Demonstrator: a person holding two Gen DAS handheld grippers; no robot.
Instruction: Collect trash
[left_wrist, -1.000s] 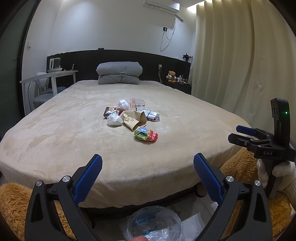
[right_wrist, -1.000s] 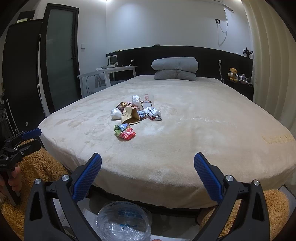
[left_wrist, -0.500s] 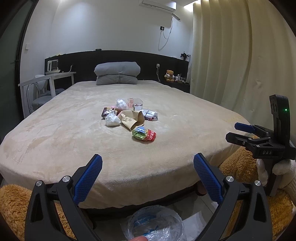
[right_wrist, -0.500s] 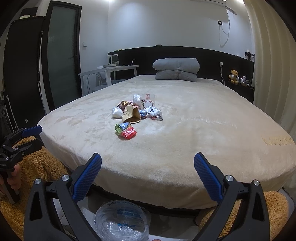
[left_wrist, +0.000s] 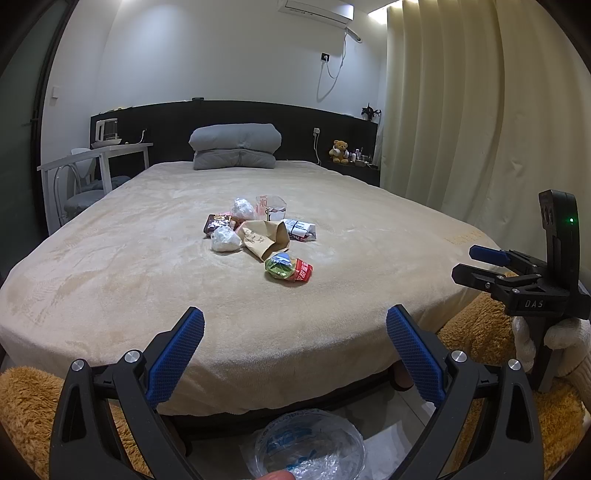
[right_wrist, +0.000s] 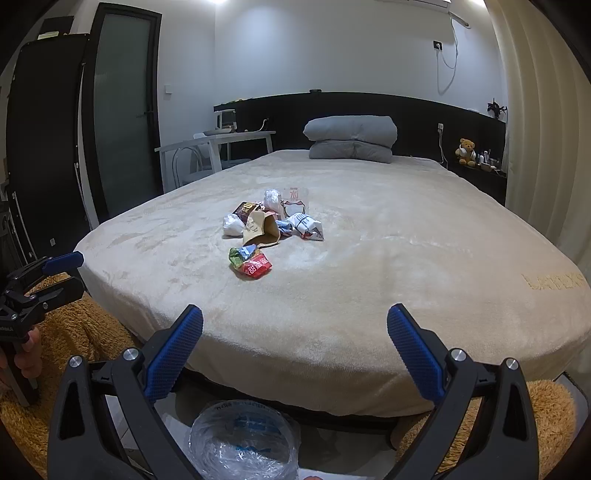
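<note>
A pile of trash lies mid-bed: a brown paper bag (left_wrist: 263, 239) (right_wrist: 260, 230), white crumpled wads (left_wrist: 225, 239), a clear cup (left_wrist: 271, 208), and wrappers. A green and red wrapper (left_wrist: 289, 268) (right_wrist: 250, 263) sits nearest me. My left gripper (left_wrist: 294, 343) is open, short of the bed's foot, holding nothing. My right gripper (right_wrist: 294, 341) is likewise open and empty. Each gripper also shows at the side of the other's view, the right gripper (left_wrist: 480, 266) and the left gripper (right_wrist: 62, 273). Below both is a bin lined with a clear plastic bag (left_wrist: 308, 443) (right_wrist: 243, 437).
The beige bed (left_wrist: 147, 266) (right_wrist: 406, 258) fills the middle, with a grey folded quilt (left_wrist: 234, 146) at the headboard. Furry orange rugs (left_wrist: 22, 406) (right_wrist: 74, 332) flank the bin. A white desk and chair (left_wrist: 85, 166) stand left, curtains (left_wrist: 480, 129) right.
Both wrist views have tilted slightly, so the bed and trash sit a little lower and shifted in frame. Both grippers stay open and the trash has not moved.
</note>
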